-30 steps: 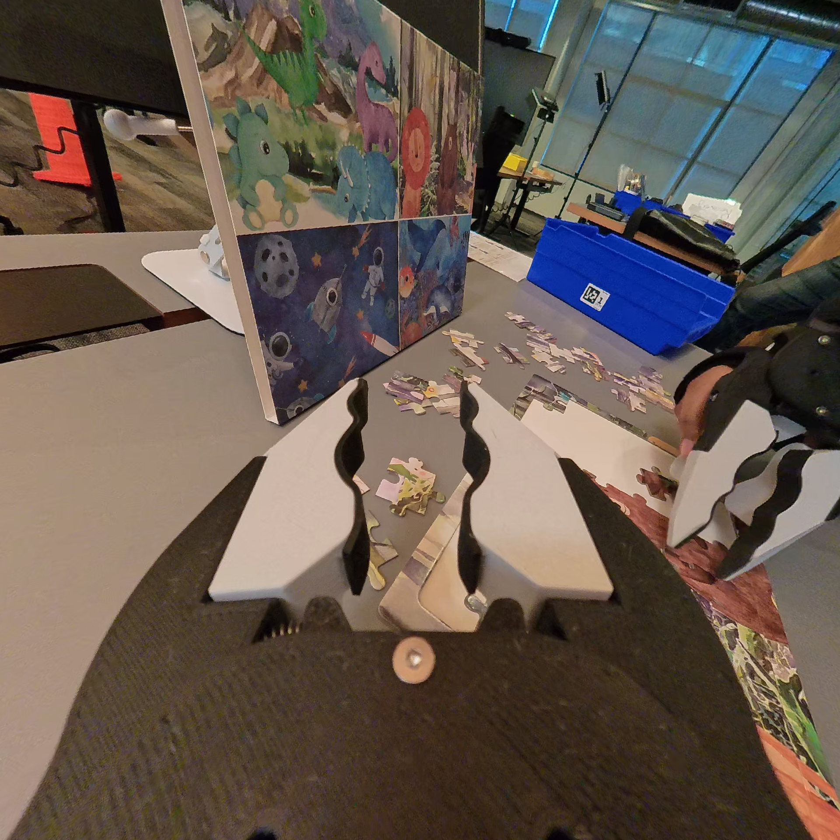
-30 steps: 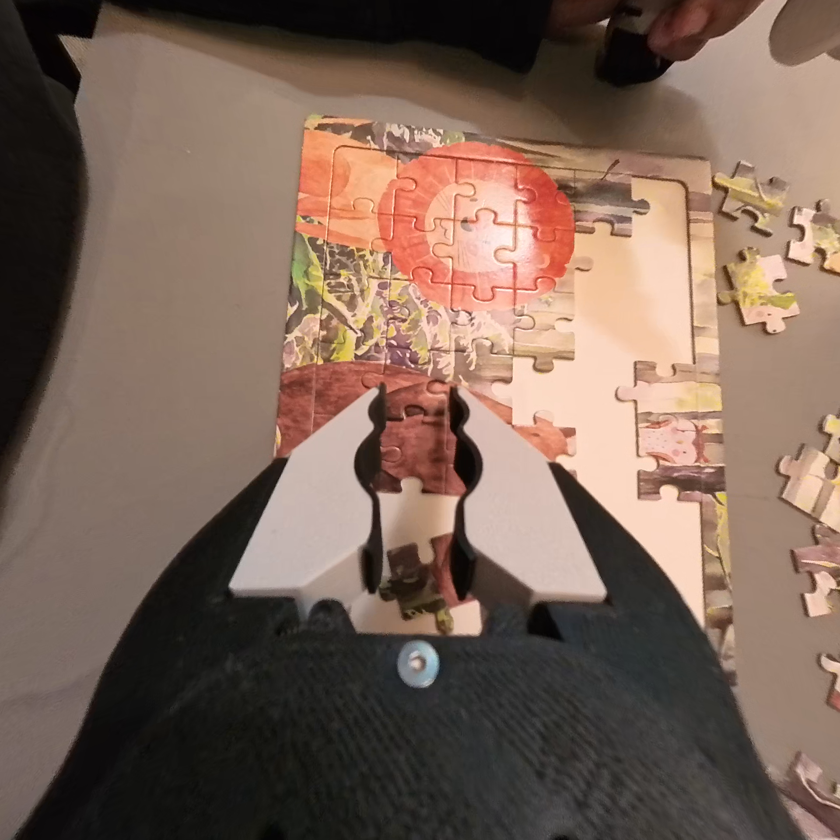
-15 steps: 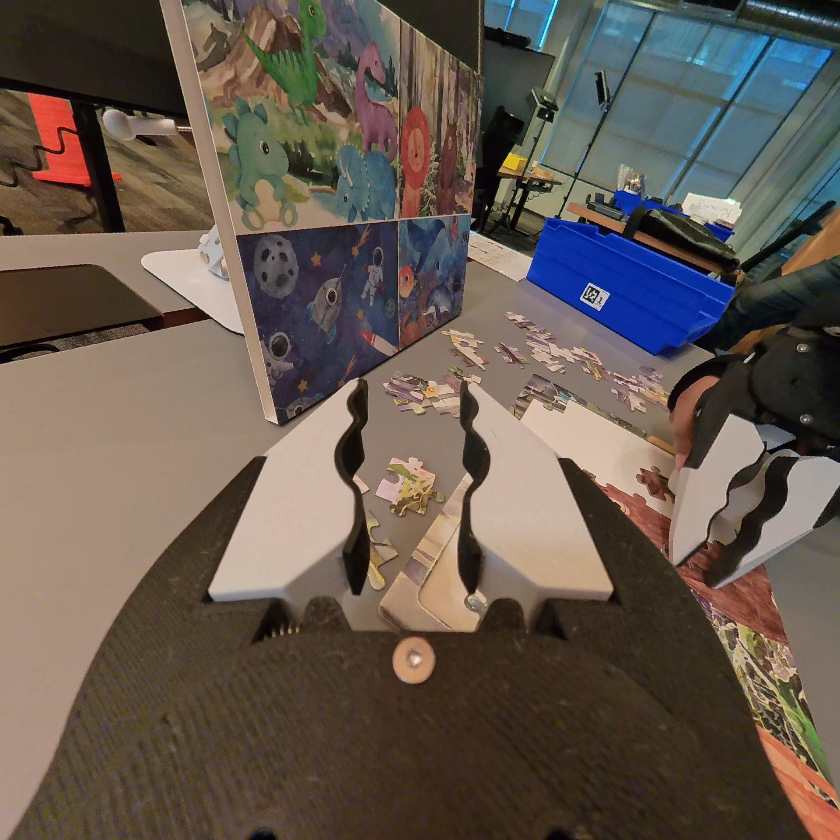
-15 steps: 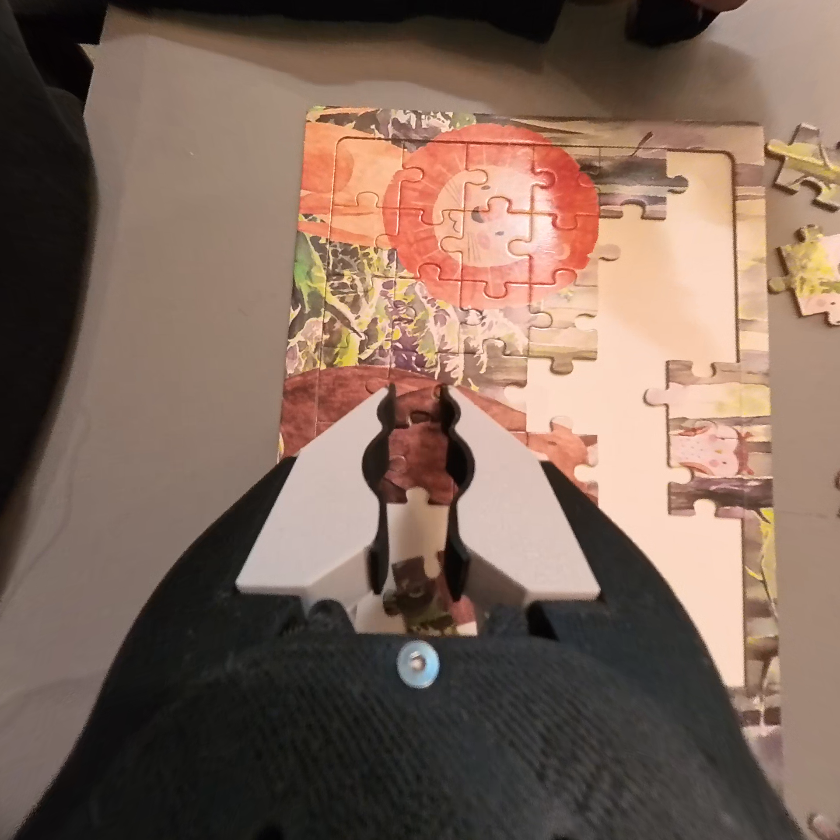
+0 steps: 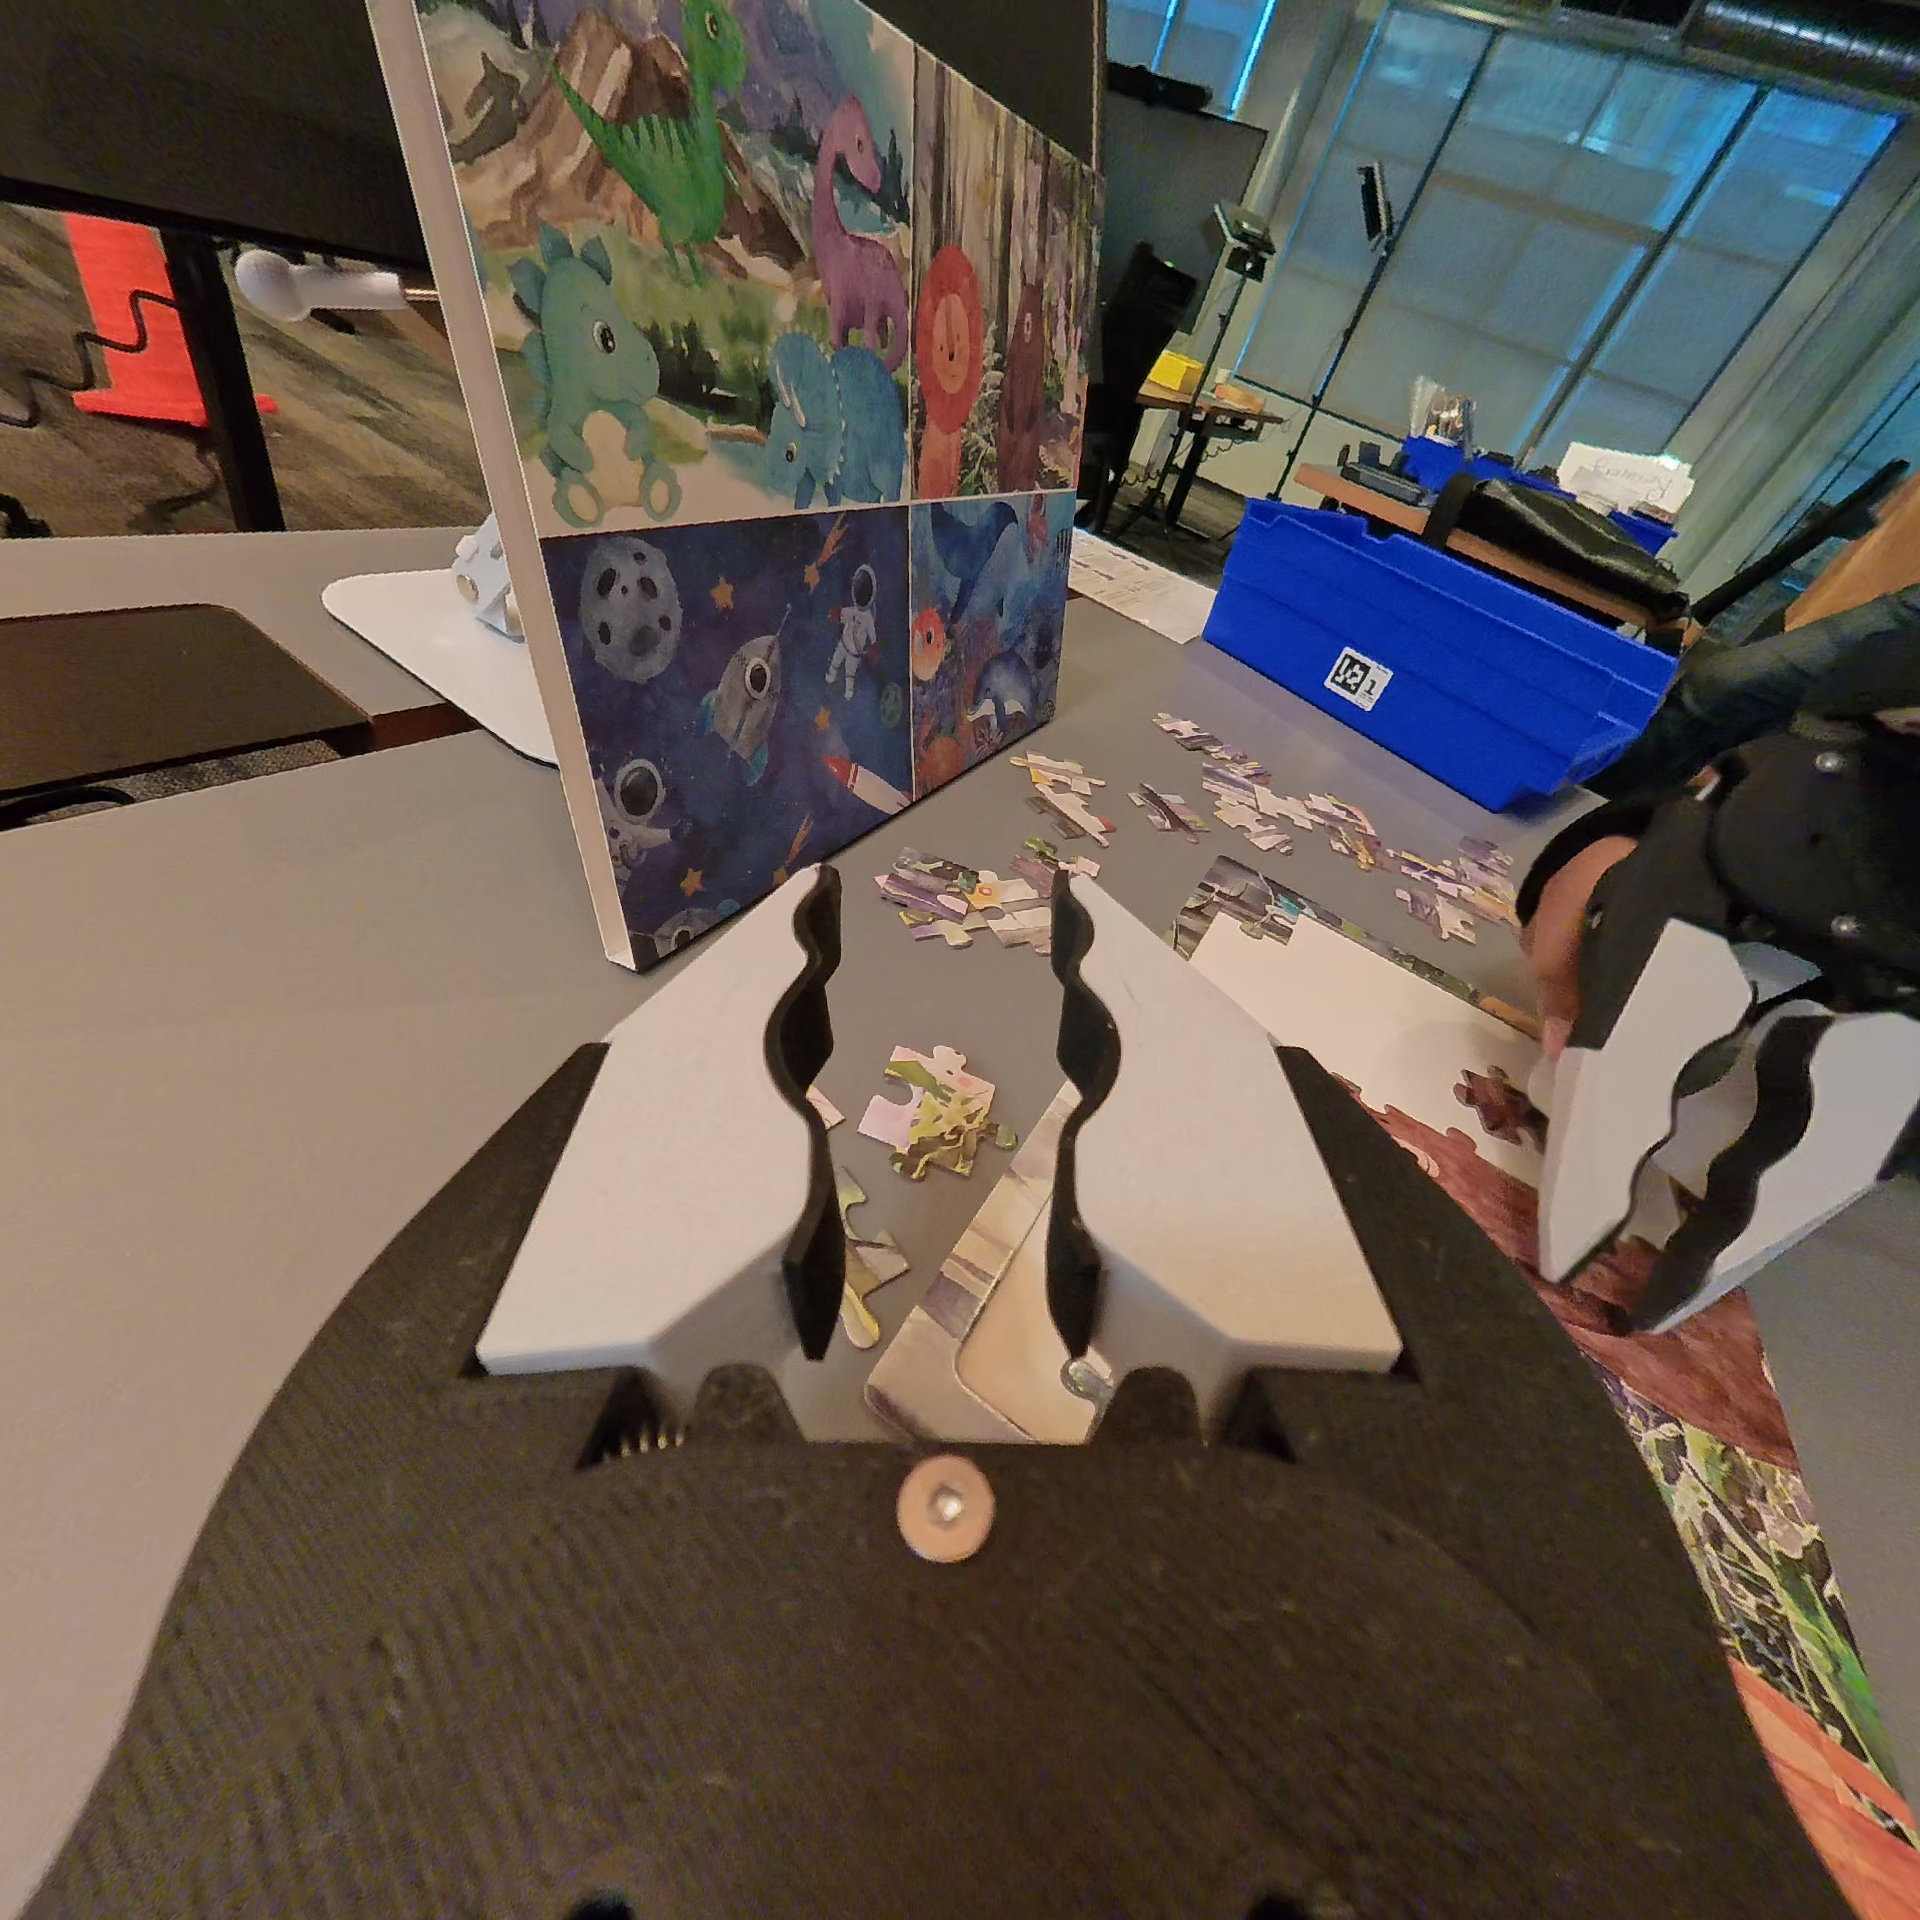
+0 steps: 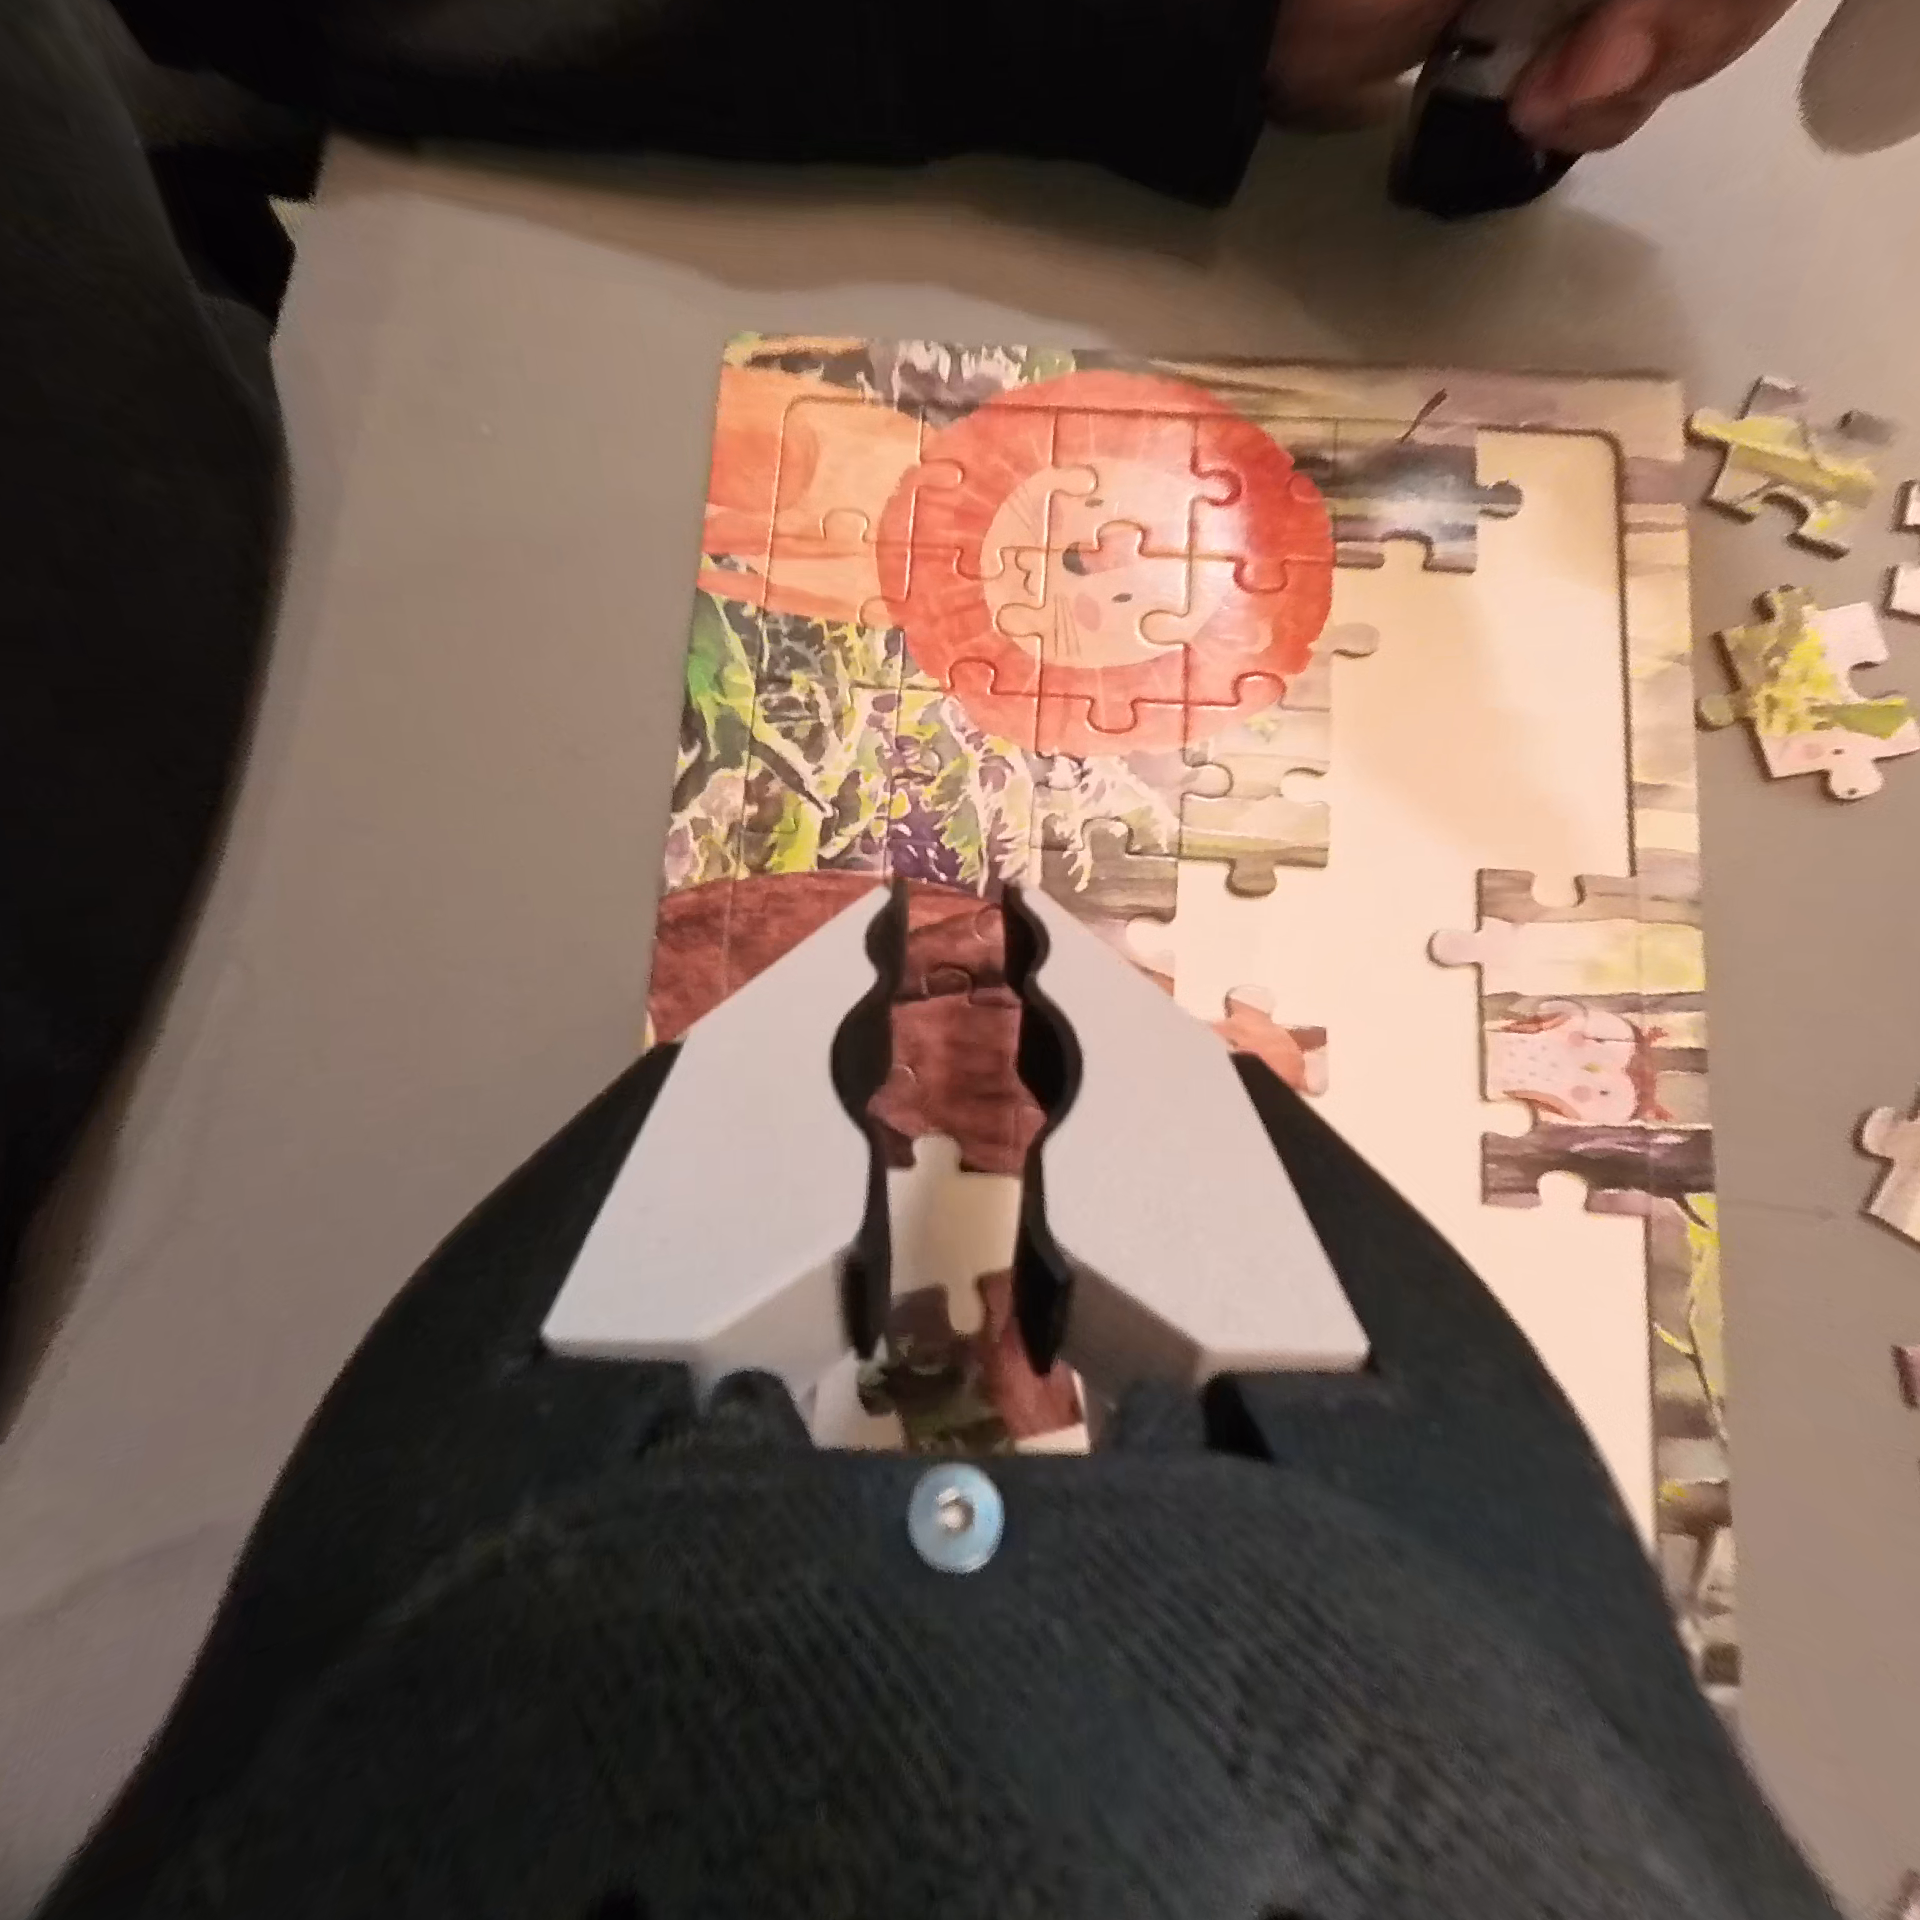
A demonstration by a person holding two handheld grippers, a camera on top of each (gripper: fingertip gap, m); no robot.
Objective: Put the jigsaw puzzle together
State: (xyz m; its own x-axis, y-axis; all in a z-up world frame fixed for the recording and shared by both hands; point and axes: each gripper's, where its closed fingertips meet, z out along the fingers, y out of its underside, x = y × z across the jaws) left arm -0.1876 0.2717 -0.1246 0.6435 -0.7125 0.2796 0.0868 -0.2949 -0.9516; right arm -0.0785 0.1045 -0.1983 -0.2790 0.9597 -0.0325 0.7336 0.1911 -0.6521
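- Grey worktop fills the foreground of the left wrist view, with tall windows and a blue bin behind it.
- A picture board stands upright on the worktop, showing dinosaurs, a lion, space and sea scenes.
- The left claw hovers low over the worktop, its jaws spread and holding nothing; a single loose piece lies on the grey surface between its fingers.
- Many more loose pieces lie scattered beyond, near the blue bin.
- The jigsaw puzzle lies flat in its frame; the lion's head and the greenery below it are assembled, while a wide cream area of the tray on the right side is bare.
- The right claw hangs over the brown part of the puzzle, jaws narrowly apart; whether it pinches anything I cannot tell.
- A brown-and-green piece shows deep between its fingers.
- Two loose pieces lie beside the frame's right edge.
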